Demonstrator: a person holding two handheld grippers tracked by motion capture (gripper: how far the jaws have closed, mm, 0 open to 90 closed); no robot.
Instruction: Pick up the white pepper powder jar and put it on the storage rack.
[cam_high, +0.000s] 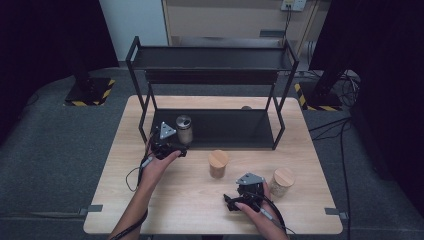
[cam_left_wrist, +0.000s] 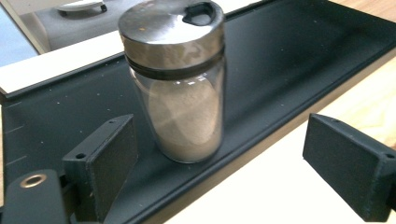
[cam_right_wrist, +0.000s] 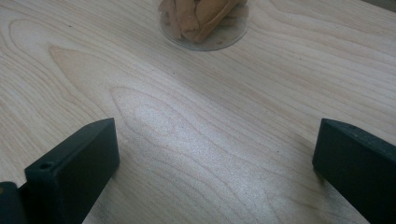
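Observation:
A glass shaker jar with a metal lid and pale powder inside stands upright on the lower shelf of a black rack. My left gripper is open just in front of it; the jar sits ahead of the gap and neither pad touches it. In the high view this jar is at the shelf's left end, with the left gripper against its near side. My right gripper is open over bare wood, facing the base of a clear jar of brown sticks. The right gripper rests low on the table.
Two jars with wooden lids stand on the wooden table: one with brown contents at the centre, one with pale contents to the right. The two-tier rack spans the table's far half. Cables trail from both grippers.

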